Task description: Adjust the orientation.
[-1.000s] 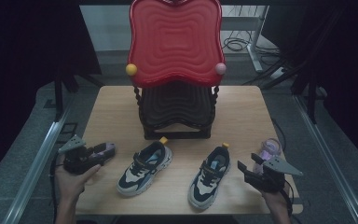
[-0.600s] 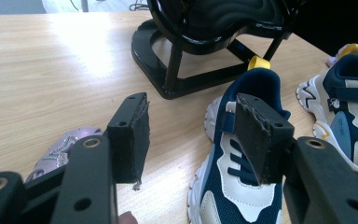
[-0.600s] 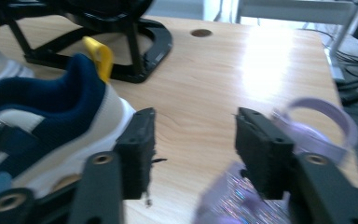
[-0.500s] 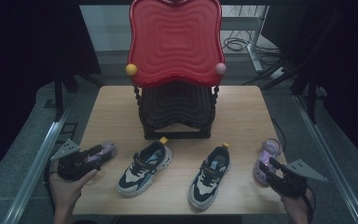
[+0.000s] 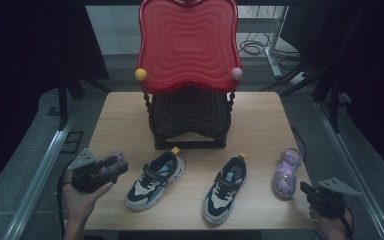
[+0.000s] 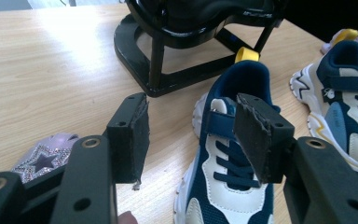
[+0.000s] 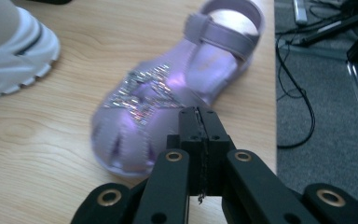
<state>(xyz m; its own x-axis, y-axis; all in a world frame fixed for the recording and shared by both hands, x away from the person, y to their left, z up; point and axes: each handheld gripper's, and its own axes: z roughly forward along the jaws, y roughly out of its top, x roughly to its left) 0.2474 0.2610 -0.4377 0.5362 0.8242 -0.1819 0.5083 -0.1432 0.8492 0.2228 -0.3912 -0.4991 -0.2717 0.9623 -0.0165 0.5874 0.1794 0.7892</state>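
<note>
On the light wooden table (image 5: 115,120), w/ a black tiered plastic shoe rack (image 5: 189,120) at centre-back and its wavy red top tray (image 5: 187,42) carrying a yellow knob (image 5: 140,74) and a pink knob (image 5: 236,73), four shoes lie in a rough row near the front edge. From the person's left: a small lilac sandal w/ a glittery star (image 6: 44,161), then two navy-and-white sneakers, the left sneaker (image 5: 155,178) and the right sneaker (image 5: 225,187), both toes toward the person, heels w/ yellow pull tabs toward the rack; then a second lilac glitter sandal (image 5: 286,171) near the table's right edge. The left gripper (image 6: 191,135), held in the person's left hand (image 5: 82,197) at the front-left corner, has its jaws spread wide w/ nothing between them; in the left gripper view the starred sandal lies just beside its left jaw and the left sneaker sits under the right jaw. The right gripper (image 7: 199,116) sits at the front-right corner, jaws pressed together & empty, tips near the toe of the right-hand sandal, which looks blurred in the right gripper view; contact can't be told.
</note>
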